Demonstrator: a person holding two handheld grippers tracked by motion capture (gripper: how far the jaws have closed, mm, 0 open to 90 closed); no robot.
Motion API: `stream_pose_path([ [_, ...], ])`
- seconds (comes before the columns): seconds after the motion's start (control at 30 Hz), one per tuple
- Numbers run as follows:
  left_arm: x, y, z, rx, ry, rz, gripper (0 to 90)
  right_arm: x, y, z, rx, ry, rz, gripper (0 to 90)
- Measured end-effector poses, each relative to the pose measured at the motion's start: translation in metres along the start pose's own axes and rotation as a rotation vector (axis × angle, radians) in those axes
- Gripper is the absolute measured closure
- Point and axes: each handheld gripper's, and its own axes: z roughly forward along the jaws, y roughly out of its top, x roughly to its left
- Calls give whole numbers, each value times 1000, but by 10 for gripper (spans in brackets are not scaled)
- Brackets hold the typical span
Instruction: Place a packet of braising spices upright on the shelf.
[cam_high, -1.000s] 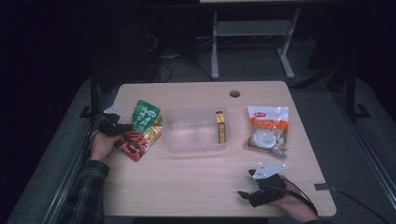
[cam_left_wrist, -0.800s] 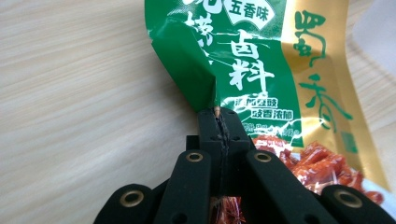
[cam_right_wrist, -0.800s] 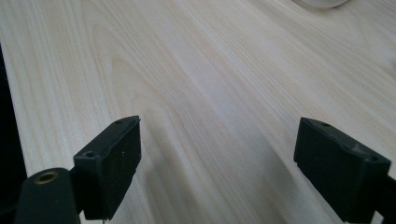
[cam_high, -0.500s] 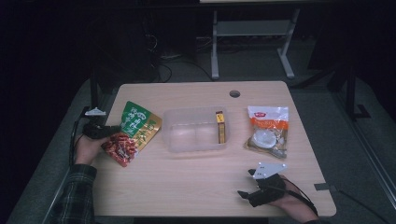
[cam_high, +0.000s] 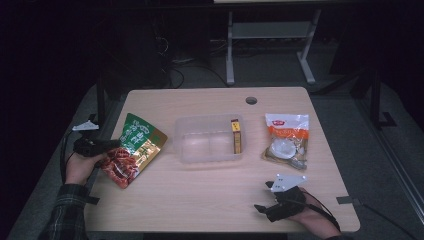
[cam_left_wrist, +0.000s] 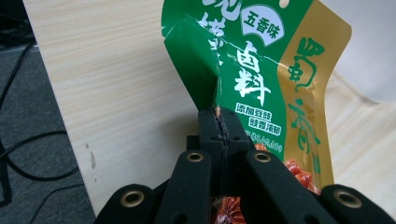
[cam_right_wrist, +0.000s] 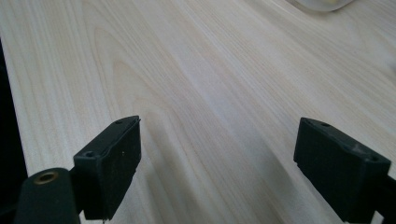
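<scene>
Green-and-gold snack pouch, clamped at its edge by the left gripper's closed fingers, now hangs at the table's left edge, farther from the clear container than before. The right gripper rests unmoved, fingers wide apart.

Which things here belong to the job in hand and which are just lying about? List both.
In the job: green pouch, clamped in the shut left gripper.

Lying about: clear tub, yellow box in it, orange-white bag, open right gripper over bare table.
</scene>
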Motion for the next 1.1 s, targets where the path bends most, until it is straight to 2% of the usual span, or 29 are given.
stream_pose_path([
  [0.17, -8, -1, -12, -22, -21, 9, 900, 1, 1, 1, -2, 1, -2, 145],
  [0.4, -32, 2, -29, -52, -67, 54, 900, 1, 2, 1, -4, 0, 6, 144],
  [0.6, -57, 4, -39, -77, -100, 109, 900, 0, 9, -1, -21, 7, 56, 137],
  [0.63, -61, 4, -39, -79, -114, 113, 900, 0, 12, -2, -24, 10, 71, 134],
  [0.77, -76, 8, -34, -84, -152, 138, 900, 3, 24, -4, -67, 9, 57, 139],
  [0.87, -88, 11, -27, -77, -182, 163, 900, 5, 34, 0, -85, 41, 60, 139],
  [1.0, -110, 17, -16, -76, -231, 200, 900, 12, 45, 9, -92, 57, 47, 139],
  [1.03, -110, 17, -16, -76, -231, 200, 900, 12, 45, 9, -92, 57, 47, 139],
  [1.1, -119, 20, -12, -88, -249, 206, 900, 16, 54, 14, -109, 73, 46, 139],
])
